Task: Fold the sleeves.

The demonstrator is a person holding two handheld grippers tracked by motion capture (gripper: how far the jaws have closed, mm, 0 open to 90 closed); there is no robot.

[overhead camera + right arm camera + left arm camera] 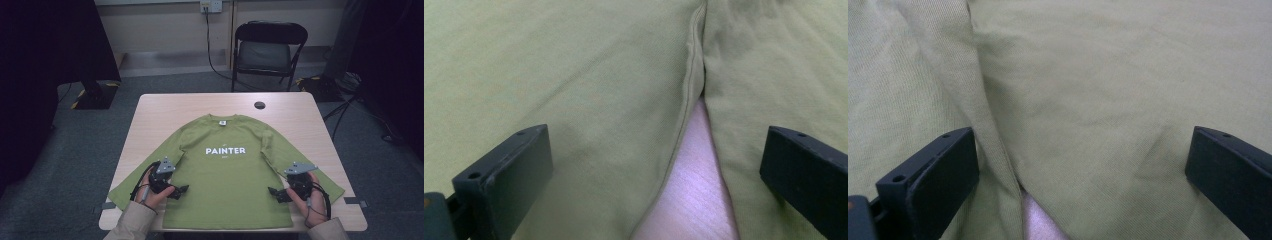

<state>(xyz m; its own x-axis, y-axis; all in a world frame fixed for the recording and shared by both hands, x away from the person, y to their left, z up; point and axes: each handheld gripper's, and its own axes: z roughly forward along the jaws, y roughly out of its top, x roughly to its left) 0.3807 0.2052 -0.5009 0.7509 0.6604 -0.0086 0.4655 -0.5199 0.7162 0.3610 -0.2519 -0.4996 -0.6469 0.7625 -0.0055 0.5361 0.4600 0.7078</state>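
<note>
A green long-sleeved shirt (225, 170) with white "PAINTER" lettering lies flat, front up, on the table (200, 105). My left gripper (181, 190) hovers open low over the shirt's left side seam, where body (1108, 100) and sleeve (908, 75) meet. Its jaws straddle that seam, nothing between them. My right gripper (274, 192) is open over the right side seam (689, 90). Bare wood (694, 190) shows in the gap between the body (564, 80) and the sleeve (784, 65).
A black folding chair (267, 50) stands beyond the table's far edge. A small dark round cap (259, 105) sits in the tabletop near the far side. Grey tape tabs (356, 201) mark the table's near corners. Cables run across the floor at right.
</note>
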